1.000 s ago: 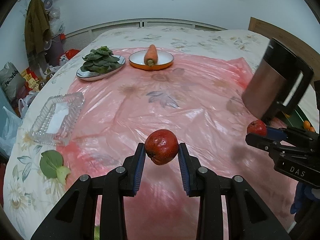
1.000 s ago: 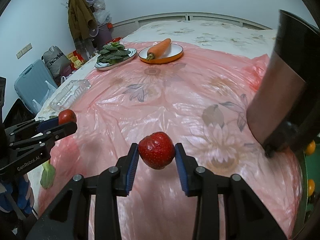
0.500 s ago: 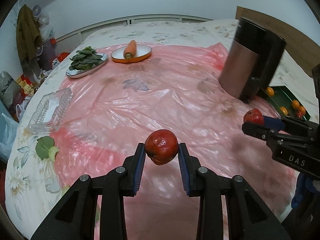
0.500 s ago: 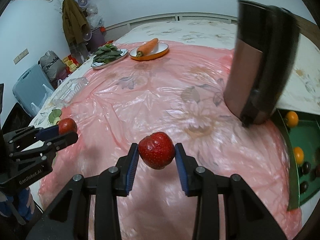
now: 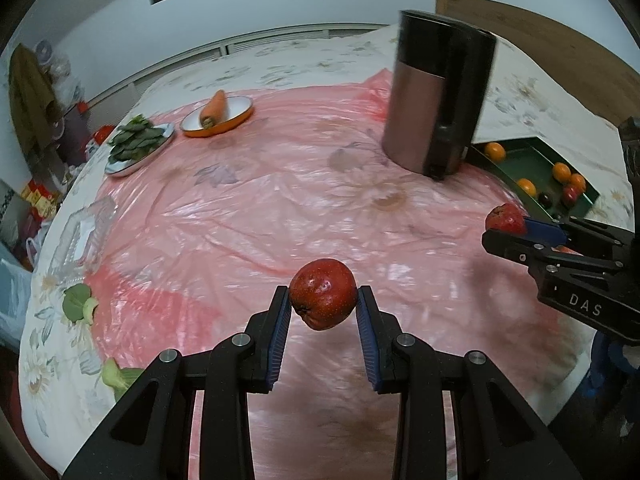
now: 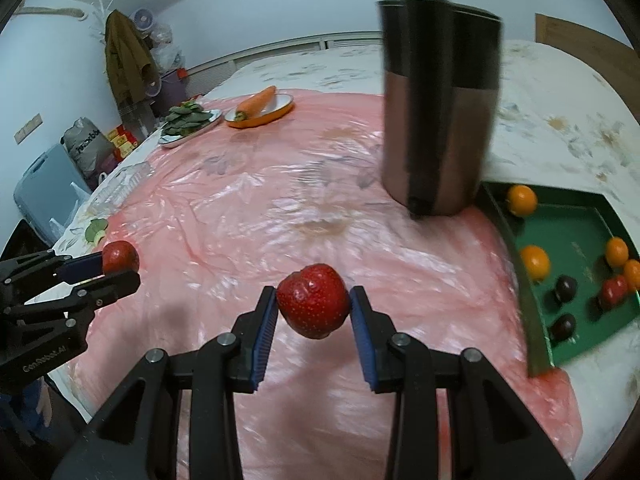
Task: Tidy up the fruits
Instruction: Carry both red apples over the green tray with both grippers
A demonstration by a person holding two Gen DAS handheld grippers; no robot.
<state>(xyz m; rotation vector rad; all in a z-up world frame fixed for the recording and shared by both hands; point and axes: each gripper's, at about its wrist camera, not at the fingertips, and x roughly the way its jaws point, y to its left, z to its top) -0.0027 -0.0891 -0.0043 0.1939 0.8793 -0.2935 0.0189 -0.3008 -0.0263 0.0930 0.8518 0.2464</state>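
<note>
My left gripper (image 5: 323, 306) is shut on a dark red apple (image 5: 323, 294), held above the pink plastic sheet (image 5: 248, 216). My right gripper (image 6: 313, 308) is shut on a second red apple (image 6: 312, 300), also in the air. Each gripper shows in the other view: the right one with its apple (image 5: 505, 219) at the right edge, the left one with its apple (image 6: 119, 257) at the left edge. A green tray (image 6: 580, 240) at the right holds several oranges, dark plums and a red fruit. It also shows in the left wrist view (image 5: 520, 156).
A tall copper-and-black kettle (image 5: 434, 96) stands beside the green tray. At the far side sit an orange plate with a carrot (image 5: 216, 110) and a plate of green leaves (image 5: 138, 140). A clear glass dish (image 5: 82, 236) and loose green leaves (image 5: 80, 306) lie at the left.
Both grippers, each still holding its apple, have swung to the right. The kettle and the green tray have come further into view; the plates have shifted left.
</note>
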